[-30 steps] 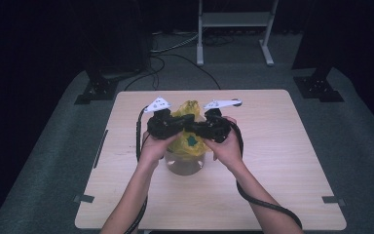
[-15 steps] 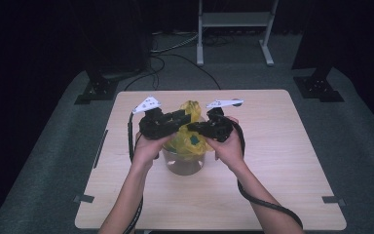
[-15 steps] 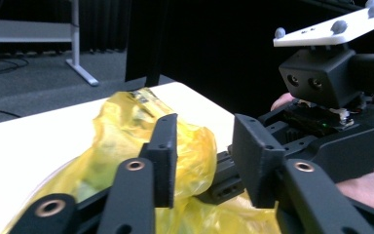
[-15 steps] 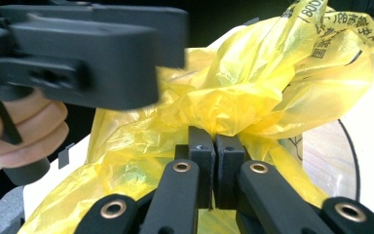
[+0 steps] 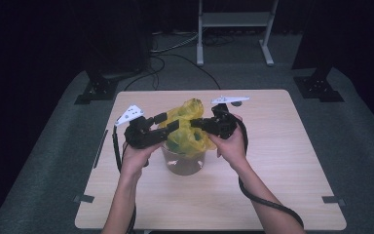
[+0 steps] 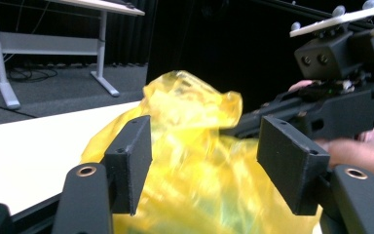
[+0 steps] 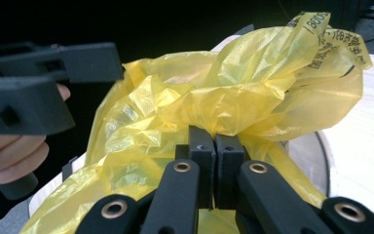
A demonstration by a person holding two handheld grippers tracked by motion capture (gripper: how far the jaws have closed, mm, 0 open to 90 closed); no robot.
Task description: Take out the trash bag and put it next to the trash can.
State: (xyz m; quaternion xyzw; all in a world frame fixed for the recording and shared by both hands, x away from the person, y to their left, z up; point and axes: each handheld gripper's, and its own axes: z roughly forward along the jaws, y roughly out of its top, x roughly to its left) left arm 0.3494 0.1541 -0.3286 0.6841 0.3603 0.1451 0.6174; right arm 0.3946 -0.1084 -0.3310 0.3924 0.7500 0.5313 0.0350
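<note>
A yellow plastic bag (image 5: 187, 124) sits crumpled in a clear round container (image 5: 182, 161) at the middle of the table. My right gripper (image 5: 198, 122) comes in from the right and is shut on a fold of the yellow bag (image 7: 233, 107); its jaws press together on the film. My left gripper (image 5: 168, 123) is at the bag's left side with its jaws wide apart. In the left gripper view the yellow bag (image 6: 195, 161) lies between and beyond the open pads (image 6: 129, 161), and my right gripper shows at the upper right.
The light wooden table (image 5: 282, 146) has bare room on every side of the container. Cables trail from both grippers down past the forearms. Behind the table, a metal frame (image 5: 233, 29) and dark stands rest on grey carpet.
My left gripper has let go, opened and drawn back to the left of the bag. The right gripper stays shut on the bag and has shifted slightly right.
</note>
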